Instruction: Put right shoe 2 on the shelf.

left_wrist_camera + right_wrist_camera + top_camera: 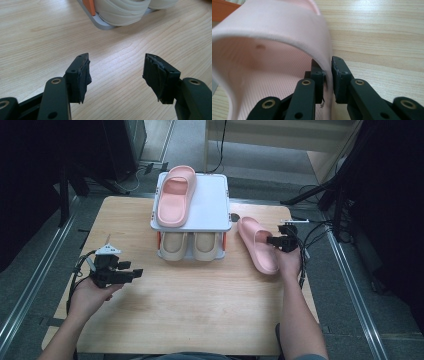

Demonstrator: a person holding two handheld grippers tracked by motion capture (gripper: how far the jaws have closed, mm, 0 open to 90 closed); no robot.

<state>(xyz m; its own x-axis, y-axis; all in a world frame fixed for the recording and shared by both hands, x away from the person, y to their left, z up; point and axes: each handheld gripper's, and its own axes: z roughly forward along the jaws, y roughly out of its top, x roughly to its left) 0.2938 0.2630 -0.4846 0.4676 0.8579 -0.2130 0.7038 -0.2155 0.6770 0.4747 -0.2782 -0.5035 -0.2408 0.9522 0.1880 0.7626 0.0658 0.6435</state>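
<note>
The right gripper [328, 75] pinches the smooth curved strap of a soft pink slipper [257, 245] lying on the wooden table [200, 310], beside the grey shoe rack [210, 205] (two cream slippers underneath). The left gripper [116, 75] is wide open, holding nothing.

Grey two-tier rack [216, 200] at upper centre of wooden table [190, 310]. Pink slipper [176, 195] on top shelf, left side. Two beige slippers [192, 245] side by side on lower shelf.
</note>
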